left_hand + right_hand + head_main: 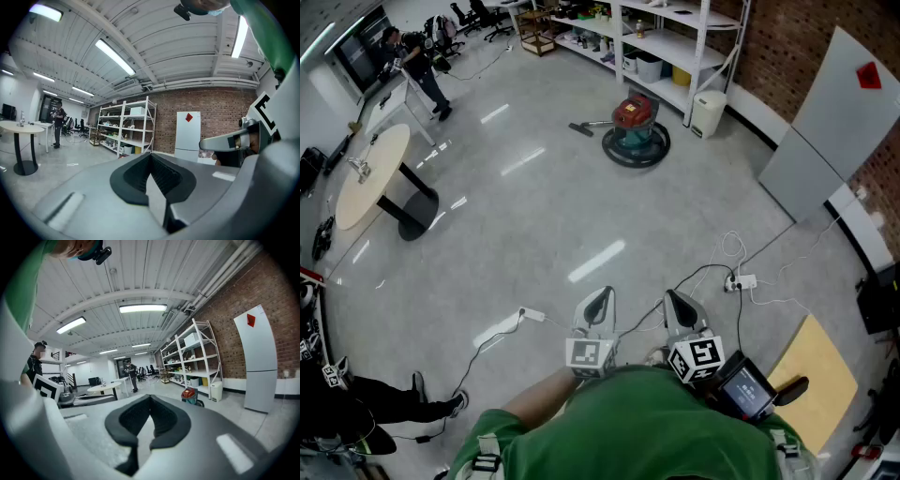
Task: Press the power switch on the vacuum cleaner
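The vacuum cleaner, with a red top and a teal body on a round dark base, stands far off on the grey floor in front of the shelving, its hose lying to its left. In the right gripper view the vacuum cleaner shows small, just right of the jaws. Both grippers are held close to the person's body, well short of it. My left gripper and my right gripper have their black pads together and hold nothing.
White shelving and a white bin stand behind the vacuum. A round table is at the left and a white panel at the right. A power strip with cables and a cardboard sheet lie near me. A person stands far back.
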